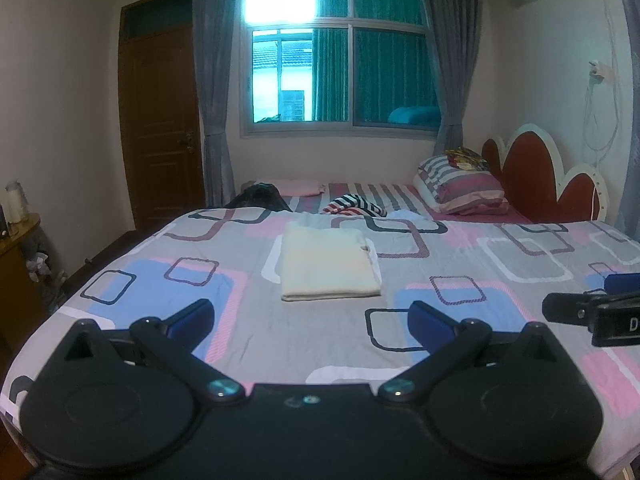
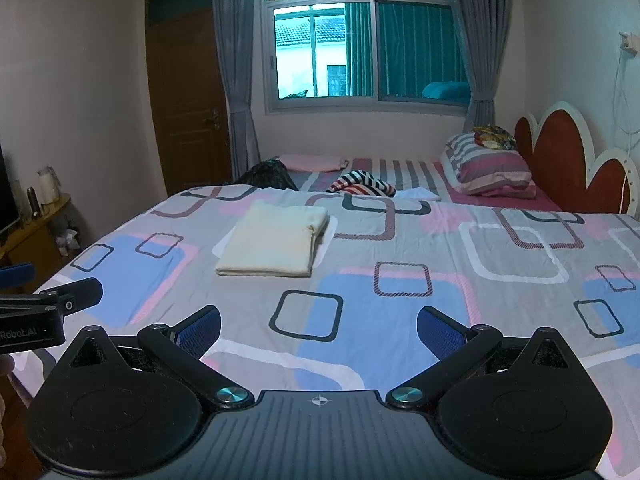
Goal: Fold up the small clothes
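Observation:
A cream garment (image 1: 328, 266) lies folded into a flat rectangle on the patterned bedspread (image 1: 460, 280), ahead of both grippers; it also shows in the right wrist view (image 2: 276, 246). My left gripper (image 1: 310, 316) is open and empty, held above the bed's near part, short of the garment. My right gripper (image 2: 318, 326) is open and empty, to the right of the garment and nearer the bed's front. The right gripper's side shows in the left wrist view (image 1: 592, 308), and the left gripper's side shows in the right wrist view (image 2: 52, 300).
A striped garment (image 1: 354, 205) and a dark garment (image 1: 262, 196) lie further back on the bed. Folded pink cloth (image 1: 300, 187) and a striped pillow (image 1: 460, 190) sit near the red headboard (image 1: 532, 172). A wooden side table (image 1: 16, 248) stands left of the bed.

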The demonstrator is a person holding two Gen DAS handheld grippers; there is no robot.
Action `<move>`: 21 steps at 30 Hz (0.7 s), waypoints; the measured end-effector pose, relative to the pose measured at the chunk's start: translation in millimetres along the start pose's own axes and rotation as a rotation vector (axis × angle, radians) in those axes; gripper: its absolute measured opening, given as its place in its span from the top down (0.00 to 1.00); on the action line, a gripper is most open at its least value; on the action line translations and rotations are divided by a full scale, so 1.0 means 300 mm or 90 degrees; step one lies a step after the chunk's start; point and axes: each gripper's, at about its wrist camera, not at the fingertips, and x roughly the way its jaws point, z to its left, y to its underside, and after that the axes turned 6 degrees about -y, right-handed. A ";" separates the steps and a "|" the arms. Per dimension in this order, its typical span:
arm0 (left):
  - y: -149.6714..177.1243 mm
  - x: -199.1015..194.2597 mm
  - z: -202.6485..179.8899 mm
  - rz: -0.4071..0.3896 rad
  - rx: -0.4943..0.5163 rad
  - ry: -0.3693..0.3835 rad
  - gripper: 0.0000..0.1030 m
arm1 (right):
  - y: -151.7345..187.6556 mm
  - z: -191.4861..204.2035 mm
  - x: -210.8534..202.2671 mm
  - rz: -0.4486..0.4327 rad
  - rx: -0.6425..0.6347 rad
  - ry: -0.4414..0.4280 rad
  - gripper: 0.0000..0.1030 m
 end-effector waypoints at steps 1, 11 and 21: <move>0.000 -0.001 -0.001 -0.001 0.000 0.000 0.00 | -0.001 0.000 0.001 0.001 0.001 0.000 0.00; 0.001 -0.002 -0.001 0.000 0.001 0.001 0.00 | -0.002 0.000 0.006 0.003 0.001 0.000 0.00; -0.003 -0.003 -0.005 0.001 0.000 0.000 0.00 | 0.002 0.003 0.013 0.007 0.001 0.000 0.00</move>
